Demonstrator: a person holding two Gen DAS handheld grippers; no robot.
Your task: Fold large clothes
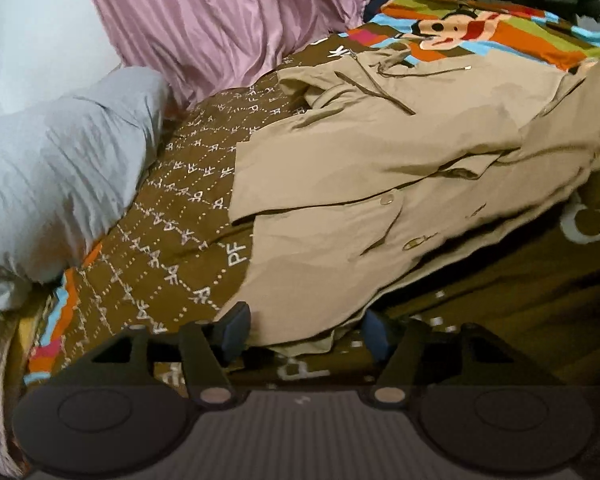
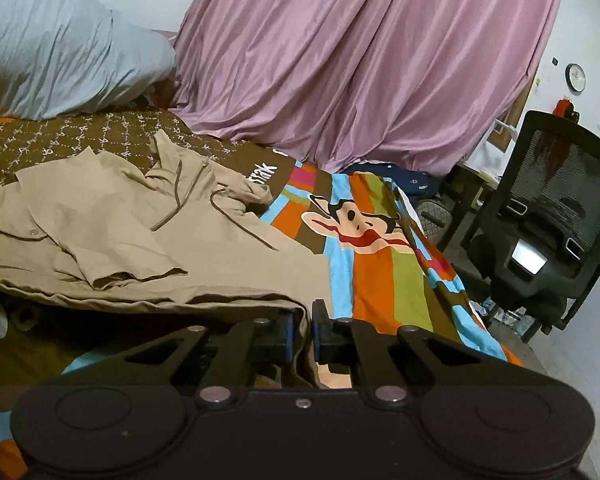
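Your brown patterned cotton bedspread (image 1: 172, 240) meets a pink pleated curtain (image 2: 360, 60). Your left gripper (image 1: 306, 334) gapes around the soft beige hooded coat (image 1: 380, 184); your right gripper (image 2: 303, 330) pinches its hem.

Black claws (image 1: 305, 330) (image 2: 303, 326) (blue pads, silver pivot screws).

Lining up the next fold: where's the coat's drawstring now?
Right wrist view, upper left: the drawstring lies across the tan coat near its collar, just left of the bedspread's cartoon monkey.
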